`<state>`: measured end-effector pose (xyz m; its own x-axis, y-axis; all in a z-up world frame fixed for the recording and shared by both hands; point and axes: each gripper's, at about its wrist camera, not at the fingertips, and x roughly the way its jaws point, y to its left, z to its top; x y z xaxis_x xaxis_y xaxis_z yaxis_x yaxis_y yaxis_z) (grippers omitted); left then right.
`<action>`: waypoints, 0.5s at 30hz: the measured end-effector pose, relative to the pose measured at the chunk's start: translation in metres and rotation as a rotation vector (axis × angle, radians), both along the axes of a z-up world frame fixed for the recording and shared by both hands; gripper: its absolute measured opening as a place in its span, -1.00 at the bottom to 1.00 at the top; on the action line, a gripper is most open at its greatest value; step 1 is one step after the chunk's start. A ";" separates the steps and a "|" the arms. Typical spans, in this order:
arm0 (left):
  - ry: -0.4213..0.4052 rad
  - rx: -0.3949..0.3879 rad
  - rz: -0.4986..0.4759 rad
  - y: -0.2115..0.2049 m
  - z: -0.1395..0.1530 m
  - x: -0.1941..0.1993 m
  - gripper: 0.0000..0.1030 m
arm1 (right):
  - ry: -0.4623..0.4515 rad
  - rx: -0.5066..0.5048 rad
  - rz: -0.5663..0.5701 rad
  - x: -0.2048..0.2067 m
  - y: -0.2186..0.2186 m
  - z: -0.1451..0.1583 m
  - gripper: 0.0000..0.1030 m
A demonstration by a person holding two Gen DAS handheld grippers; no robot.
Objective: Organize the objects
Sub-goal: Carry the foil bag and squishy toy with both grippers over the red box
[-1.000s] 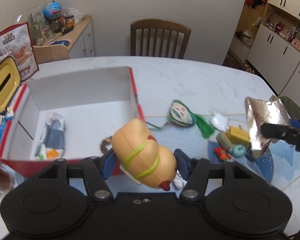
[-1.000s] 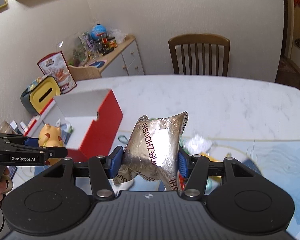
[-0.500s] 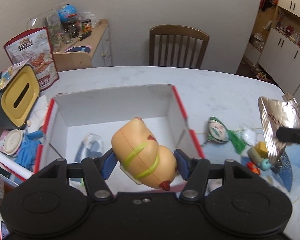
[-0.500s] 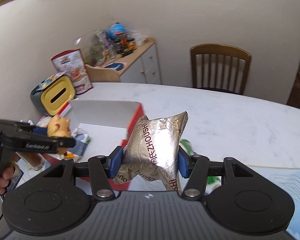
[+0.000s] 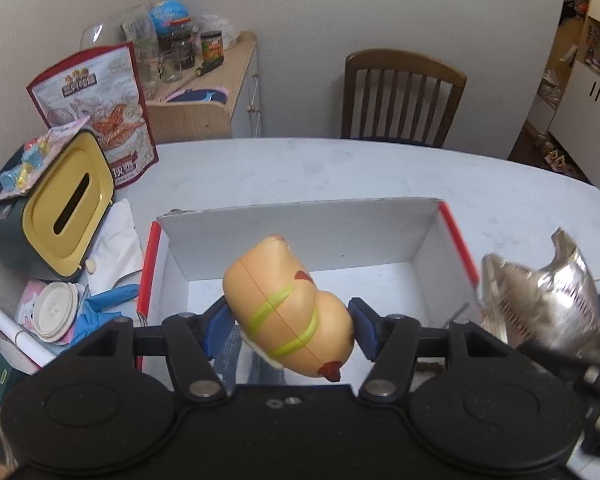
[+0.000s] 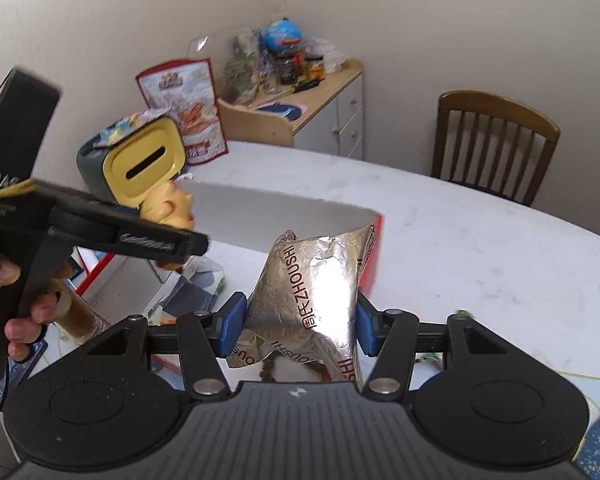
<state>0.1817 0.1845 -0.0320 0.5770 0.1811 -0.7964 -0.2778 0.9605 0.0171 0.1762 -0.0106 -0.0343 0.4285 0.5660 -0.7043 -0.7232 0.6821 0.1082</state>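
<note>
The left tongs (image 5: 290, 322) are pinched tight on a yellow toy figure (image 5: 286, 306). It is smooth, hard plastic, round and fat, with green stripes and a little red tip. The toy hangs right over the open cardboard box (image 5: 300, 236), which sits on the white desk (image 5: 340, 172).

The right tongs (image 6: 298, 326) squeeze a silver foil bag (image 6: 314, 280). The bag is shiny and crinkly, with letters printed down it, and it looks soft and puffy. It is held in the air just beside the right wall of the box, not yet inside.

The box is white inside with red edges, and its walls are thin and flat. At the bottom lies a small plastic packet (image 6: 198, 286) — so at least one thing is already put away.

I think the job is partly done. The toy seems ready to be dropped in, and the bag should go in after. Some tiny green bits (image 6: 460, 314) lie on the desk near the right tongs, so there may be more to tidy — I cannot see how much.
</note>
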 end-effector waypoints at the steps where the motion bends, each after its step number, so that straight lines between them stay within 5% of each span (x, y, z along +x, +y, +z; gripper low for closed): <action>1: 0.005 0.004 -0.003 0.001 -0.003 0.003 0.18 | 0.002 -0.008 0.006 0.000 0.006 -0.004 0.06; 15: 0.079 -0.007 -0.091 0.005 -0.044 0.050 0.18 | 0.073 -0.154 0.113 0.002 0.071 -0.055 0.07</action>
